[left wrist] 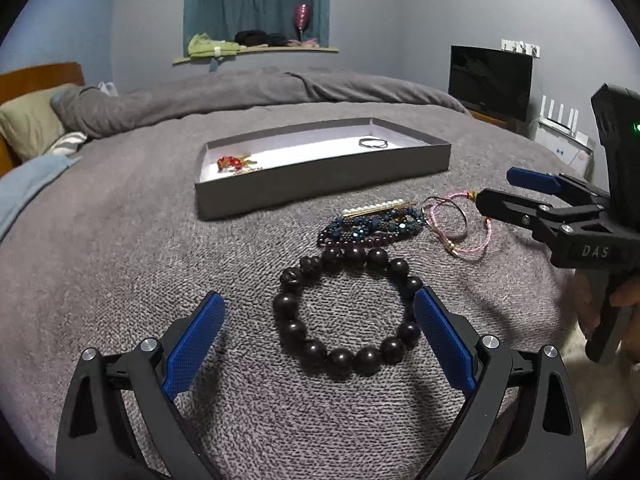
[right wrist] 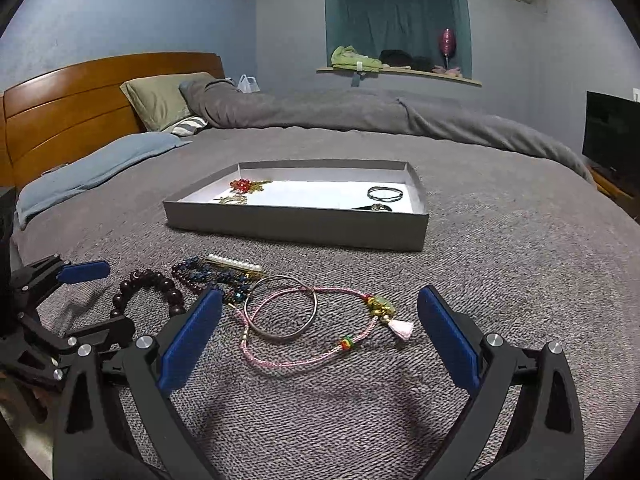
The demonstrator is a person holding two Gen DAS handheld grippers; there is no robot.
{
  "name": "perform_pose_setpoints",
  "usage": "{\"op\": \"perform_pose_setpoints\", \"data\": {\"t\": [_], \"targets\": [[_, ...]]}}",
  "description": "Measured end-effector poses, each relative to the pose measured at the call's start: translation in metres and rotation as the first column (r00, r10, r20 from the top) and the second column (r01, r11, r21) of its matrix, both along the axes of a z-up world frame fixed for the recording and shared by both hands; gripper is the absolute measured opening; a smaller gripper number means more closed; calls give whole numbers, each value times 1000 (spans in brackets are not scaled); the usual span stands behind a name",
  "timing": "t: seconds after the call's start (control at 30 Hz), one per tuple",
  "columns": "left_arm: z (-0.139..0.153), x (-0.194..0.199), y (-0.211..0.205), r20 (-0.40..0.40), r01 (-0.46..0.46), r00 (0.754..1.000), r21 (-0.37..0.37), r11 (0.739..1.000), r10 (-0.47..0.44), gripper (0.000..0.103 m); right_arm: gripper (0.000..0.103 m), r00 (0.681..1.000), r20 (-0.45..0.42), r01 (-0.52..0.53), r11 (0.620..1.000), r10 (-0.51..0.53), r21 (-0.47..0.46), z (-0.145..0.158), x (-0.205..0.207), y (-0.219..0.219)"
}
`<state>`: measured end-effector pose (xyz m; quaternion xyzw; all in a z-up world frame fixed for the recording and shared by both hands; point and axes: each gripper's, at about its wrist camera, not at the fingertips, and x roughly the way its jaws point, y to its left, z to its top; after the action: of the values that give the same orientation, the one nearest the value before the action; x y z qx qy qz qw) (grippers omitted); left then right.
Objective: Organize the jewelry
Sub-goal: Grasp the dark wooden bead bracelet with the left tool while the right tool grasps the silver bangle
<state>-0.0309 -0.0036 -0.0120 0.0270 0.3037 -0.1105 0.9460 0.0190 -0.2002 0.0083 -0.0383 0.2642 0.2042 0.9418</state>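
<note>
A dark wooden bead bracelet (left wrist: pixel 340 360) (right wrist: pixel 168 294) lies on the grey blanket. My left gripper (left wrist: pixel 320 300) (right wrist: pixel 104 300) is open, its blue pads on either side of the bracelet, with nothing held. A pink cord bracelet (right wrist: pixel 312 360) (left wrist: pixel 476 246) crosses a thin metal bangle (right wrist: pixel 280 337) (left wrist: pixel 464 220), and my open right gripper (right wrist: pixel 320 294) (left wrist: pixel 496 188) hovers empty over them. Blue bead strands (left wrist: pixel 376 222) (right wrist: pixel 224 278) and a pearl clip (left wrist: pixel 376 206) (right wrist: pixel 236 264) lie between. Behind stands a grey box tray (left wrist: pixel 320 184) (right wrist: pixel 296 228) holding a red bead piece (left wrist: pixel 228 162) (right wrist: pixel 240 185) and dark rings (left wrist: pixel 373 143) (right wrist: pixel 384 194).
Everything rests on a bed with a bunched grey duvet (right wrist: pixel 360 112), pillows (right wrist: pixel 160 96) and a wooden headboard (right wrist: pixel 80 96) to the left. A dark screen (left wrist: pixel 490 80) stands off the bed's right side. A hand (left wrist: pixel 624 296) holds the right gripper's handle.
</note>
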Motion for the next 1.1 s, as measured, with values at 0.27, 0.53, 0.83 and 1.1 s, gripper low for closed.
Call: {"op": "perform_pose_setpoints", "data": {"t": [0.27, 0.53, 0.83, 1.1], "targets": [[-6, 8, 5, -44, -21, 999, 15, 1000, 22, 62, 80, 998, -53, -41, 999, 41, 1, -8, 6, 13], [-9, 11, 7, -53, -28, 998, 49, 998, 31, 35, 62, 991, -124, -59, 998, 57, -12, -19, 17, 23], [-11, 12, 11, -67, -26, 997, 38, 999, 28, 19, 54, 991, -128, -53, 996, 43, -73, -25, 21, 33], [-8, 9, 15, -59, -13, 998, -4, 1000, 13, 15, 52, 993, -112, -39, 998, 34, -43, -21, 18, 26]]}}
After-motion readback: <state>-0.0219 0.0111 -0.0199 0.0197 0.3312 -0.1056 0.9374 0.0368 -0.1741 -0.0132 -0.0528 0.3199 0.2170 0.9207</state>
